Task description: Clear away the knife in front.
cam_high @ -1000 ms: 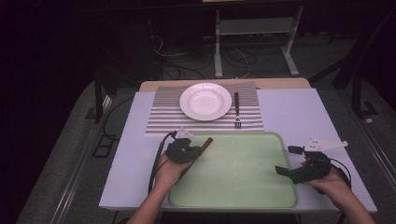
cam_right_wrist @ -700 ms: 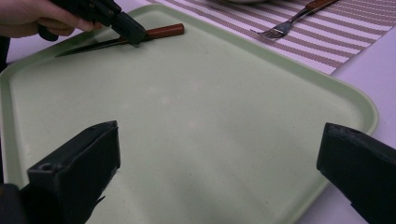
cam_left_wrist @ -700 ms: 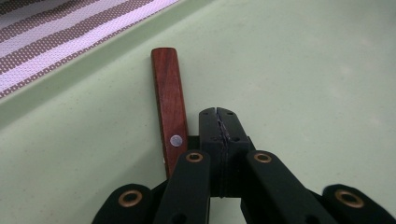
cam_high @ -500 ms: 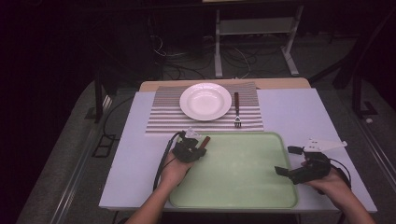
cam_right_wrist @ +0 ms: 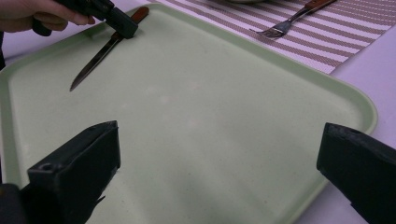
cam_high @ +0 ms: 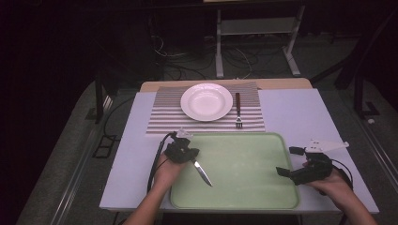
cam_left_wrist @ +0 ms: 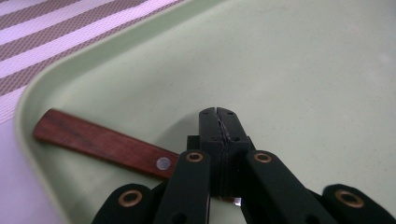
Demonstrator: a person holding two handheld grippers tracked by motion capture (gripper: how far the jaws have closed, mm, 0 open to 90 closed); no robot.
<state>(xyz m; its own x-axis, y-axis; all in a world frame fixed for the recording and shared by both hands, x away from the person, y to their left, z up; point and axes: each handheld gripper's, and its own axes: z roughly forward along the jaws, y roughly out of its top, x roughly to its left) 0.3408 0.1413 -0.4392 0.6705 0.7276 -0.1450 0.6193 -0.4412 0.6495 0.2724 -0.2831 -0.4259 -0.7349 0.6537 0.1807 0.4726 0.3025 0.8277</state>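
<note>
High view: the left gripper (cam_high: 189, 154) stands over the near-left corner of the green tray (cam_high: 263, 194), its jaws clenched on the knife (cam_high: 202, 172) near where blade meets handle, and the blade slants across the tray floor toward the person. The right gripper (cam_high: 293, 161) rests at the tray's right edge with its jaws spread and nothing between them. Beyond the tray lie the striped placemat (cam_high: 162, 119), the white plate (cam_high: 206, 101) and a fork (cam_high: 238, 112) just right of the plate. Judged risk: the grip sits on a thin, flat section, so the knife may pivot or slip out between the pads when lifted, and the drooping tip could catch the tray rim on the way to the placemat. Left gripper view: the pads meet in a closed seam above the tray, and the wooden handle (cam_left_wrist: 105, 143) with its metal rivet runs off to the left, its end just beside the curved rim; the blade is hidden under the jaws. Right gripper view: the whole blade (cam_right_wrist: 93, 63) is seen lying low on the tray floor beneath the left gripper (cam_right_wrist: 122, 24), and the separation of the right gripper's own two jaws is plain.
</note>
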